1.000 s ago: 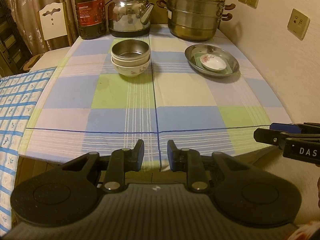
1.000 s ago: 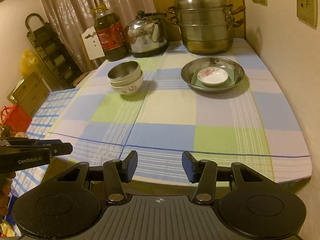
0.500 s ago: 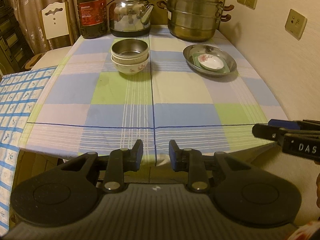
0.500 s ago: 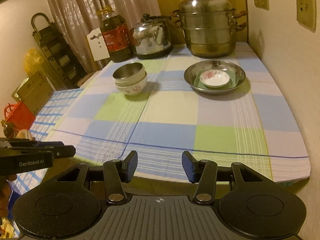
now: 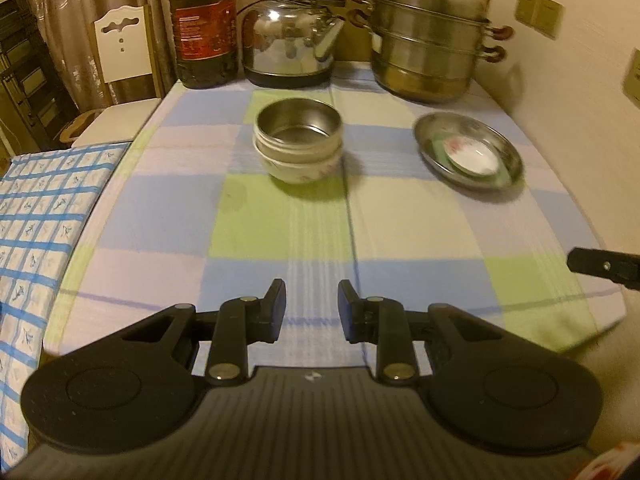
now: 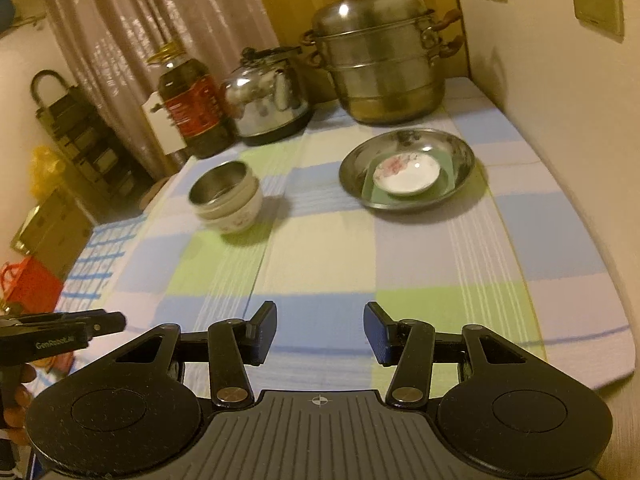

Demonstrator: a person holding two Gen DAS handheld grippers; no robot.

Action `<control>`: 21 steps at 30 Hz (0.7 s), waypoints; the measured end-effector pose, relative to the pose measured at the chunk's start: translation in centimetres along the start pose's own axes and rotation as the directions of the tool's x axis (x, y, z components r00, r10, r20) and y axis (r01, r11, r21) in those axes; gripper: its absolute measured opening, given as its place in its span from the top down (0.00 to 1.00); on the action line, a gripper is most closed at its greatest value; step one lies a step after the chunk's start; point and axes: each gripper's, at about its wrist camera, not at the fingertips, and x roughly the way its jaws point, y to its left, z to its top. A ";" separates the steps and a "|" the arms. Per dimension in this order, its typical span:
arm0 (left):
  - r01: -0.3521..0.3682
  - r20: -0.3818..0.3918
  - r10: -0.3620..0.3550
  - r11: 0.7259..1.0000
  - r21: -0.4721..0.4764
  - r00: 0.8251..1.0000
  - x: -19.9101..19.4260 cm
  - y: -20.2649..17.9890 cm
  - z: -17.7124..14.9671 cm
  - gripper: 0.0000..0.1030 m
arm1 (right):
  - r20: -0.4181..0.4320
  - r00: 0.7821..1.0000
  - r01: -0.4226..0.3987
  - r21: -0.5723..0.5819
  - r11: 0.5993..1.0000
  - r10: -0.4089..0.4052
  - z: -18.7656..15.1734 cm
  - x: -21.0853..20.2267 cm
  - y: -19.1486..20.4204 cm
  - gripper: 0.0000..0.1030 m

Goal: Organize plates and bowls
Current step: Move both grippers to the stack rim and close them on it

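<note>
A steel bowl [image 5: 299,127] sits nested in a white floral bowl [image 5: 298,166] at the table's middle; the stack also shows in the right wrist view [image 6: 225,196]. A steel plate [image 5: 468,150] to the right holds a green square dish [image 5: 440,145] and a small white floral saucer [image 5: 474,157]; the plate [image 6: 460,160] and saucer [image 6: 406,170] show in the right wrist view. My left gripper [image 5: 312,310] is open and empty above the table's near edge. My right gripper [image 6: 320,332] is open and empty, also near the front edge.
A steamer pot [image 5: 428,56], a kettle [image 5: 290,46] and an oil bottle [image 5: 202,24] stand along the back. A wall [image 5: 580,80] runs along the right. A chair [image 5: 120,48] and a blue-checked cloth [image 5: 40,216] lie to the left.
Both grippers have moved forward over the table's front edge, closer to the bowls and plate. Both jaws look wider apart. Nothing on the table moved.
</note>
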 end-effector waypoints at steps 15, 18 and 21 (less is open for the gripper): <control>0.015 -0.021 -0.017 0.997 -0.074 1.000 10.4 7.0 10.9 0.71 | -0.033 0.997 -0.066 -0.024 0.998 0.065 9.9 14.2 4.5 0.52; 0.029 -0.030 -0.032 0.995 -0.091 0.999 12.1 7.9 12.5 0.67 | -0.039 0.996 -0.082 -0.013 0.997 0.081 11.3 16.3 5.3 0.52; 0.058 -0.035 -0.061 0.994 -0.088 0.998 13.4 8.4 13.9 0.67 | -0.046 0.995 -0.087 -0.002 0.996 0.086 12.4 18.2 5.9 0.52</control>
